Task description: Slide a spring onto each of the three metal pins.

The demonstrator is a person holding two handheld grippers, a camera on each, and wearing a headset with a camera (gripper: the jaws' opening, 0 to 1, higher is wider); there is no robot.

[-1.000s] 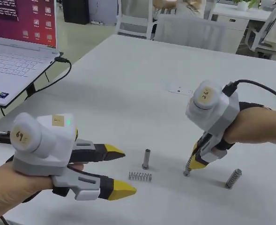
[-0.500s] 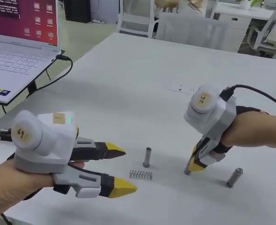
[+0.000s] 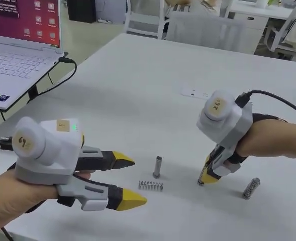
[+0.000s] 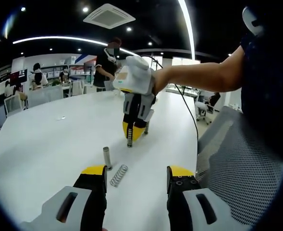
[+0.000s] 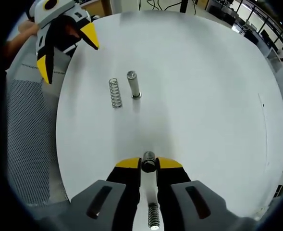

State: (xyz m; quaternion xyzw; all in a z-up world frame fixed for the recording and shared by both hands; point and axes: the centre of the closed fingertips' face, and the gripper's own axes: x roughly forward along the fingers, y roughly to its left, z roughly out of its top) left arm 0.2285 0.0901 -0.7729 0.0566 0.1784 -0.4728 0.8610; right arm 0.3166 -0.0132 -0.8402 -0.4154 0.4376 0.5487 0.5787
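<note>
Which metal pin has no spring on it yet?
The upright pin nearest the left gripper, beside the loose spring: bare smooth metal, no coils.

We're reading a handwritten "69" on the left sticker point(image 3: 24, 142), the round one capping the left tongs point(image 3: 136, 181). There's "26" on the right sticker point(image 3: 216, 105) atop the right tongs point(image 3: 206, 178). The text on the laptop screen point(image 3: 22, 20) is too small for us.
</note>
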